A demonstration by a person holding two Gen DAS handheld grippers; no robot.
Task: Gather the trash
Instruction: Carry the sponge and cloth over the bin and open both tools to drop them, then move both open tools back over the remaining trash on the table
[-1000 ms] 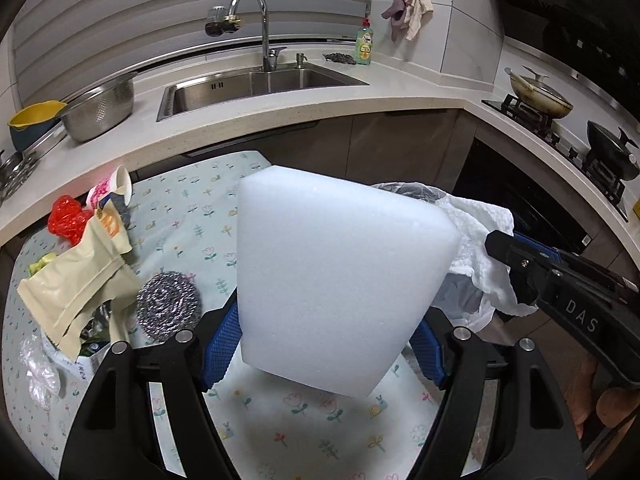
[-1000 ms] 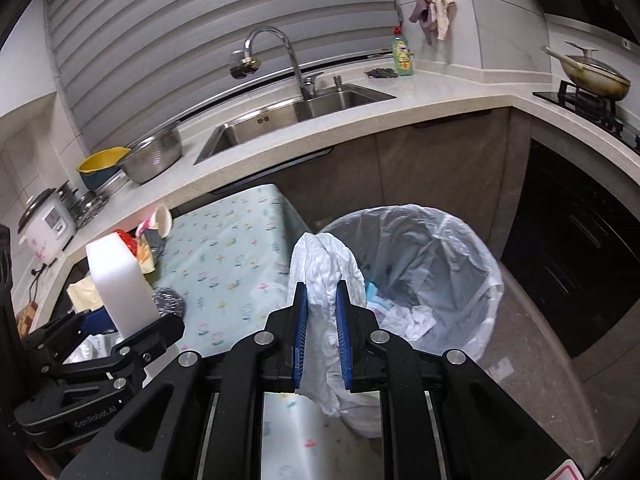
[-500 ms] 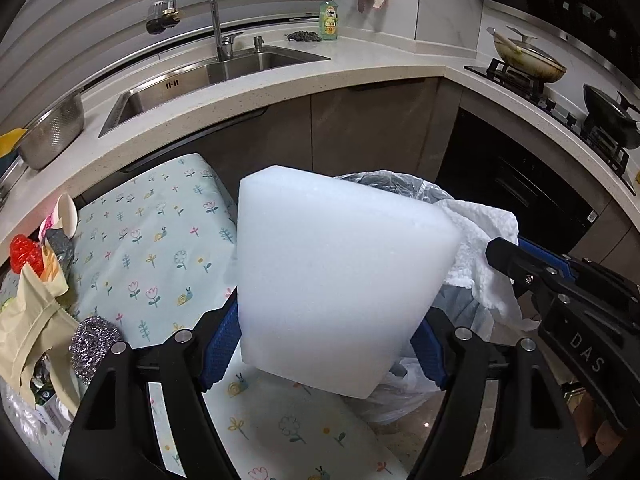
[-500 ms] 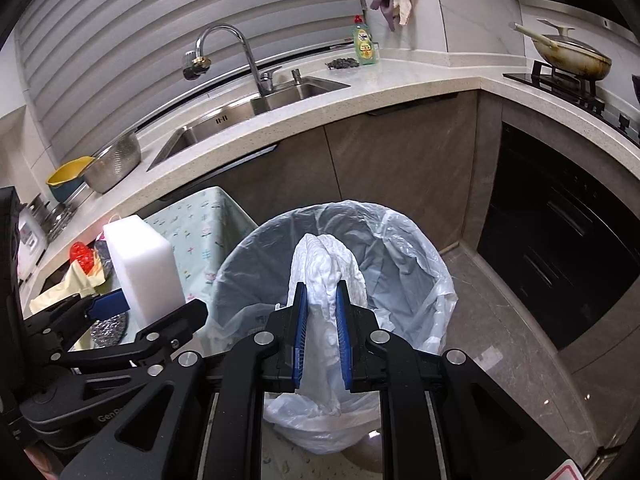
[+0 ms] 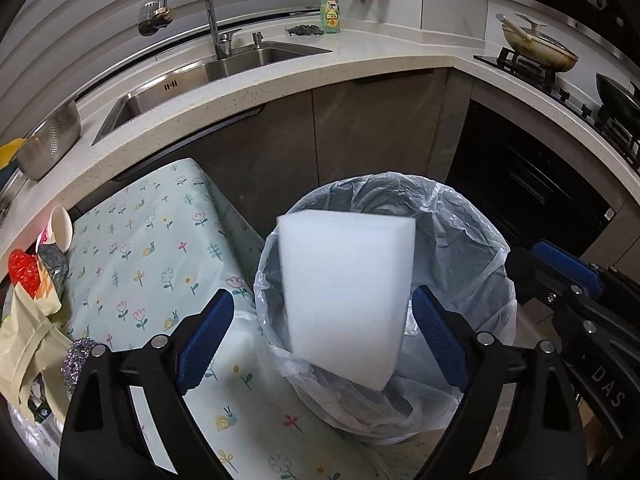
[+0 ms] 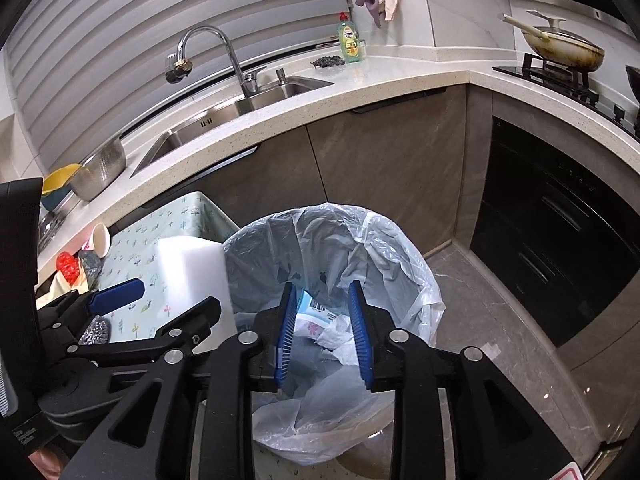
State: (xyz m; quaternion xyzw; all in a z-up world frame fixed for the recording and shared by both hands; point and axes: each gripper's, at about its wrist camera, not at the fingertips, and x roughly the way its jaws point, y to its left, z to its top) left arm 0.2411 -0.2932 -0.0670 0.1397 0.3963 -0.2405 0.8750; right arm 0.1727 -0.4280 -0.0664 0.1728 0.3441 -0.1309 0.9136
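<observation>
A white foam block (image 5: 346,280) drops loose between the blue pads of my left gripper (image 5: 322,296), whose jaws are opening; neither pad presses on it. It hangs blurred over the lined trash bin (image 5: 460,208). In the right wrist view the foam block (image 6: 188,272) stands at the bin's left rim beside my left gripper (image 6: 168,300). My right gripper (image 6: 322,292) is above the bin (image 6: 400,248), its jaws opening with nothing between them. A crumpled white wad (image 6: 334,330) lies inside the bin on other rubbish. My right gripper (image 5: 560,272) also shows at the right edge.
Left of the bin is a table with a floral cloth (image 5: 152,248). At its left end lie a red bag (image 5: 22,272), a paper cup (image 5: 60,226), a beige bag (image 5: 28,344) and a steel scourer (image 5: 78,356). The counter, sink (image 5: 208,76) and stove curve behind.
Both grippers moved from the table to above the bin. The left jaws spread and let the foam block go. The right jaws parted and the white wad fell into the bin.
</observation>
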